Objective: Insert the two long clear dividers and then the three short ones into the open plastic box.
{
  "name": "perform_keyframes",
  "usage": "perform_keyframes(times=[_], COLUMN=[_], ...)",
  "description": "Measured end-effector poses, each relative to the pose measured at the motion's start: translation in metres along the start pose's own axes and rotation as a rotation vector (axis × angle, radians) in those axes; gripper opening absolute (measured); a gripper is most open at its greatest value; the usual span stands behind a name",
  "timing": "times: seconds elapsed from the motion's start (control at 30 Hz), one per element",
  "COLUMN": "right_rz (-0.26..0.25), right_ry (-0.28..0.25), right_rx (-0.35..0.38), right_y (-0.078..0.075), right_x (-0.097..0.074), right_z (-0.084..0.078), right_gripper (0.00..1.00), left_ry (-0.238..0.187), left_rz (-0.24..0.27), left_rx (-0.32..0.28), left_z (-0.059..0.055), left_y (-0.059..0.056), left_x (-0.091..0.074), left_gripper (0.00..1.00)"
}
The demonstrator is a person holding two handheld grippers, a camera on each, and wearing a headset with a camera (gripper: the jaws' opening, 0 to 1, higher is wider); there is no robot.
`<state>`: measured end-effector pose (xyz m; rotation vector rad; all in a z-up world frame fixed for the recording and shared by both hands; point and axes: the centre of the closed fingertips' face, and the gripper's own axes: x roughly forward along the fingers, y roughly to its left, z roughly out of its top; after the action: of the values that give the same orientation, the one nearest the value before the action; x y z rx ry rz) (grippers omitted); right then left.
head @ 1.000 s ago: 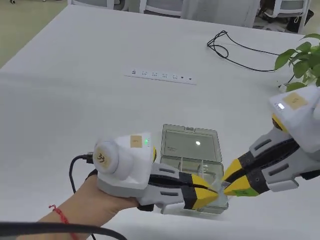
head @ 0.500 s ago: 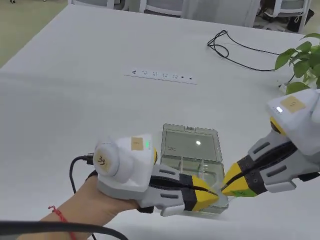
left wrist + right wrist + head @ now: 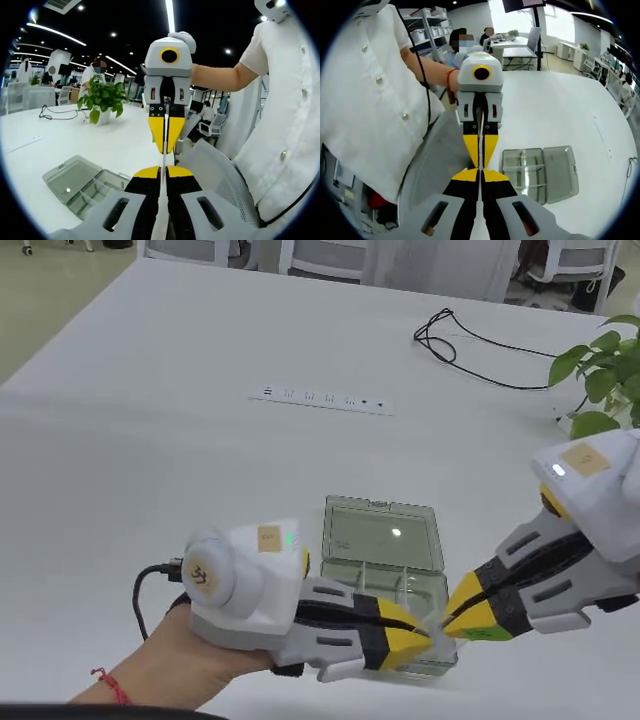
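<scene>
The open clear plastic box (image 3: 385,585) lies on the white table, lid (image 3: 381,531) flat behind it, with clear dividers standing in its tray. My left gripper (image 3: 418,637) and right gripper (image 3: 452,618) meet tip to tip just above the box's front right corner. Between them is a small clear divider (image 3: 437,624), and both are shut on it. The left gripper view has my left gripper (image 3: 162,171) gripping the divider (image 3: 164,152) edge-on, the right gripper (image 3: 164,145) pinching its far end. In the right gripper view, right gripper (image 3: 480,175) faces left gripper (image 3: 479,161), the box (image 3: 522,170) to the right.
A white power strip (image 3: 320,398) lies further back mid-table. A black cable (image 3: 470,340) coils at the far right, next to a green plant (image 3: 600,370). The left gripper's black cord (image 3: 145,585) trails at the near left. Chairs stand past the far edge.
Both grippers stay tip to tip on the divider and have sunk slightly toward the box's front right corner. The head camera has shifted a little.
</scene>
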<state>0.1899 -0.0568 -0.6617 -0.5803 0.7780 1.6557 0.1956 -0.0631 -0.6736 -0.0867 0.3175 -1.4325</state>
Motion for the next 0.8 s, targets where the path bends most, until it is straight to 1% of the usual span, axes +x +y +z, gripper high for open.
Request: perform_keyframes(times=[0.27,0.43,0.6,0.67,0.8], right_rz=[-0.033,-0.059,-0.096,-0.103,-0.12], right_ry=[0.007,0.012,0.031,0.04,0.054], right_rx=[0.006,0.008,0.016,0.015,0.017], right_y=[-0.008,-0.013,-0.023,-0.025,-0.032], right_x=[-0.007,-0.01,-0.013,-0.013,-0.013], right_z=[-0.006,-0.008,-0.015,-0.018,-0.022], right_gripper=[0.03,0.03,0.03,0.03,0.03], left_ry=[0.001,0.005,0.006,0.006,0.02], left_rz=[0.037,0.067,0.1,0.112,0.131], left_rx=[-0.01,-0.015,-0.019,-0.022,-0.02], left_z=[-0.002,-0.005,-0.008,-0.01,-0.014], left_y=[0.007,0.012,0.018,0.021,0.025], left_x=[-0.005,-0.012,-0.018,-0.021,-0.026], left_gripper=[0.06,0.1,0.15,0.17,0.2])
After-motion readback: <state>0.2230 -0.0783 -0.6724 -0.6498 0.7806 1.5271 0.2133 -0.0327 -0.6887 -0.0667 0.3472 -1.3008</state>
